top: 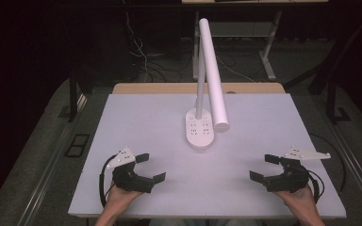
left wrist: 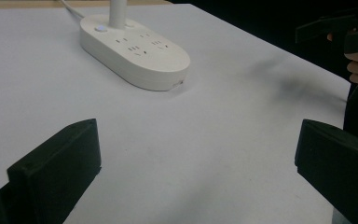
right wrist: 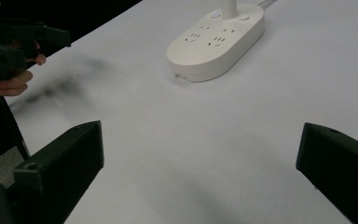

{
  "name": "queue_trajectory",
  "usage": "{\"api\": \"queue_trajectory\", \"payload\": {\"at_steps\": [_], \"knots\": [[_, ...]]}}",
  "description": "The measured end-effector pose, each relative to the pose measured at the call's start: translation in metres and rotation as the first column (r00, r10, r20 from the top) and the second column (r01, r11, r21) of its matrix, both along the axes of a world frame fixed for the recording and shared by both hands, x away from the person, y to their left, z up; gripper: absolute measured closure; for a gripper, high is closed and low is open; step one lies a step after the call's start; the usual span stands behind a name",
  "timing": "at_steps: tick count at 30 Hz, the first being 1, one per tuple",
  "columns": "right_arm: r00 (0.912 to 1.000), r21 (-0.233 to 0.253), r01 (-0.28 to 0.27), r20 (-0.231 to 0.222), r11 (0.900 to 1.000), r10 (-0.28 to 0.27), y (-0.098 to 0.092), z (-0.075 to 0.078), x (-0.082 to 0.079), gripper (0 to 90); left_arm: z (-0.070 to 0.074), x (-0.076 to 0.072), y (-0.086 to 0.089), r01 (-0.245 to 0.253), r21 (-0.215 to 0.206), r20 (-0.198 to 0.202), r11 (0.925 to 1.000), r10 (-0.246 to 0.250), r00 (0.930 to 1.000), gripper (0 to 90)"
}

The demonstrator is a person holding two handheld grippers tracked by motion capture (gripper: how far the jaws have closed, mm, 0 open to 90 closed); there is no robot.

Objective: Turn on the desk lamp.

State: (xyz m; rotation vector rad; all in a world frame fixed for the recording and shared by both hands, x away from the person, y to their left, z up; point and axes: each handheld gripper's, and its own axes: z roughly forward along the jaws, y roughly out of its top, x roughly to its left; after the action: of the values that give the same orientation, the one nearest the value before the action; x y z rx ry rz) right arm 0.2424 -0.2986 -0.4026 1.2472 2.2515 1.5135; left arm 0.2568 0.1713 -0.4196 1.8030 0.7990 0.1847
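Left gripper [top: 150, 168] at 7 o'clock, right gripper [top: 265, 167] at 5 o'clock; both jaws wide, empty, likely a ready pose; desk lamp [top: 199, 129] with socket base sits mid-table [top: 146, 122], within reach of either.

Both forearms are showing bare, with no sleeve over either wrist. The left claw [top: 150, 167] is wearing a matte black, angular body with two blocky, flat-faced jaws, a pale grey three-cornered plate dotted with small holes on top, and a black cable looping off its outer side. The right claw [top: 264, 167] is looking the same: black body, grey plate, black cable curling behind.
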Motion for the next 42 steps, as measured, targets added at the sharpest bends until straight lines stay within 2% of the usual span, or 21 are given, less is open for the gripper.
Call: {"api": "queue_trajectory", "payload": {"at_steps": [29,42], "knots": [[0.9981,-0.008,-0.015,-0.060,1.000,0.014,0.000,0.000,0.002,0.6,-0.001,0.000,0.000,0.006,-0.004,-0.002,1.0000,-0.006,1.0000,0.0],[0.9959,-0.023,-0.045,-0.080,0.999,0.043,0.000,0.009,0.010,0.6,-0.002,-0.001,0.000,0.005,-0.001,-0.007,1.0000,-0.005,1.0000,0.0]]}}
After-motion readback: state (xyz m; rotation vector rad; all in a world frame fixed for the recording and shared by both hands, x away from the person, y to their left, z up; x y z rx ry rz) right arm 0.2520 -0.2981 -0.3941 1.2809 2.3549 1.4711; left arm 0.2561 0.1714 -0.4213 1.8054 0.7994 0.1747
